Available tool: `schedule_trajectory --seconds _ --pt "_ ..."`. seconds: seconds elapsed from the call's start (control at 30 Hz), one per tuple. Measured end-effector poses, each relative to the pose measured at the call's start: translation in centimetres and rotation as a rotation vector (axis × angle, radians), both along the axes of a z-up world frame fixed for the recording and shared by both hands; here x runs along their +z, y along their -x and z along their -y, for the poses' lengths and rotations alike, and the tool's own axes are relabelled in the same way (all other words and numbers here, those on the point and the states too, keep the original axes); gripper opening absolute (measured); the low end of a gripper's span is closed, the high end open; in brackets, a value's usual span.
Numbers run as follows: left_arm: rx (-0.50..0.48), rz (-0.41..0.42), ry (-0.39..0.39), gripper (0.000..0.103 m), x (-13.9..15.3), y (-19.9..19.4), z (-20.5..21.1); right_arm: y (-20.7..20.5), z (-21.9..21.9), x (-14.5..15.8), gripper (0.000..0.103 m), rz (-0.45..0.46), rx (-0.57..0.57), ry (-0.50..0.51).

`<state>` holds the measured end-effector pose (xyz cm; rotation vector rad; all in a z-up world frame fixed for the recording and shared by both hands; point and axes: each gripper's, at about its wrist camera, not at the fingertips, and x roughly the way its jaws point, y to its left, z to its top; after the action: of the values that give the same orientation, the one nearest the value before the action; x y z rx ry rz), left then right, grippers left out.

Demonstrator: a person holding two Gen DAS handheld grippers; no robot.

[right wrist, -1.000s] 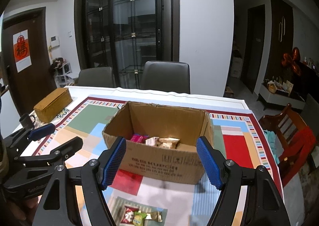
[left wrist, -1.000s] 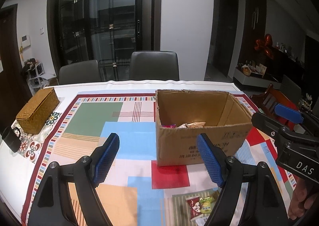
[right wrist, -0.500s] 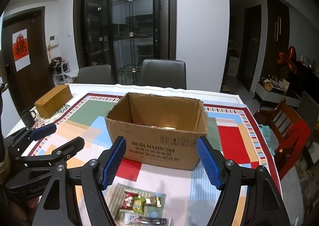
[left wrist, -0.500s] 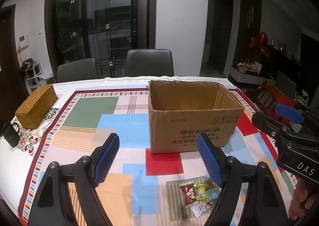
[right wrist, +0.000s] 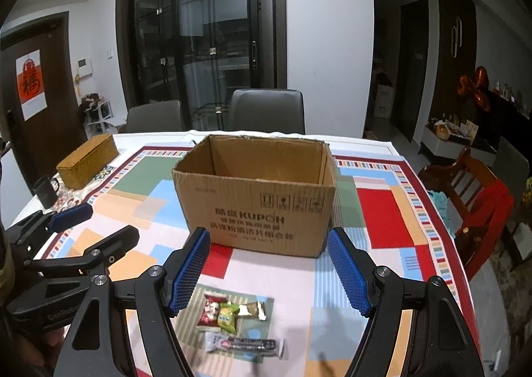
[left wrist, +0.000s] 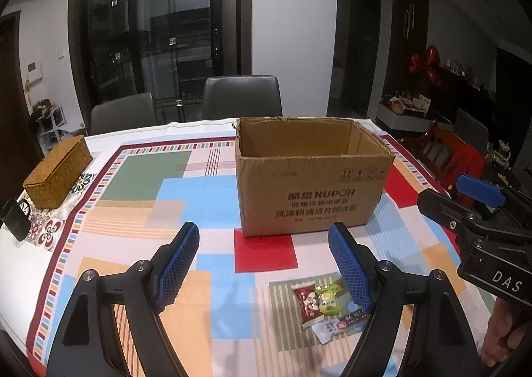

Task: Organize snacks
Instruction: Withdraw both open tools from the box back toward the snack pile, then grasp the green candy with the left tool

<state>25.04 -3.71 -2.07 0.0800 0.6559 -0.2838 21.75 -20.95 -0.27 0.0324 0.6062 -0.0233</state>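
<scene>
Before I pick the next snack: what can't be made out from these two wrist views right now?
- Cardboard box floor: hidden by its near wall in both views, so any contents cannot be seen.
- Dark snack bar: label blurred in the right wrist view; in the left wrist view the left gripper's right finger covers part of it.
- Gold wrapper: print too small to read.
- Woven box: lidded, inside unseen.
- Right gripper: open, empty.

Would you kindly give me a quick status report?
Left gripper and right gripper open, empty. Snack packets loose on tablecloth before cardboard box. Nothing in the way.
</scene>
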Motion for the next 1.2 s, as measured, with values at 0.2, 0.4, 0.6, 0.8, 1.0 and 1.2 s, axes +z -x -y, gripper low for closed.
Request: schedule_trajectory --seconds 0.2,0.4,0.6,0.8,1.0,1.2 --pt "0.0 -0.017 -0.003 0.08 -1.4 0.9 0.0 0.6 0.1 -1.2 0.074 -0.014 -0.002 -0.005" --pt "0.001 -0.034 -0.005 0.08 -2.9 1.7 -0.1 1.1 -0.3 -2.6 0.074 -0.032 0.006 0.027" --pt "-0.014 -0.071 -0.018 0.08 -5.2 2.2 0.3 1.5 -0.2 -4.6 0.074 -0.075 0.014 0.032" --pt "-0.025 -0.099 -0.027 0.08 -7.1 2.8 0.6 2.1 -0.2 -6.9 0.074 -0.123 0.03 0.037" --pt "-0.042 -0.135 -0.037 0.08 -9.1 2.9 1.0 2.6 -0.3 -9.3 0.074 -0.175 0.032 0.026" --pt "-0.072 -0.167 -0.055 0.08 -10.7 2.5 1.4 2.9 -0.2 -11.4 0.074 -0.219 0.017 0.013"
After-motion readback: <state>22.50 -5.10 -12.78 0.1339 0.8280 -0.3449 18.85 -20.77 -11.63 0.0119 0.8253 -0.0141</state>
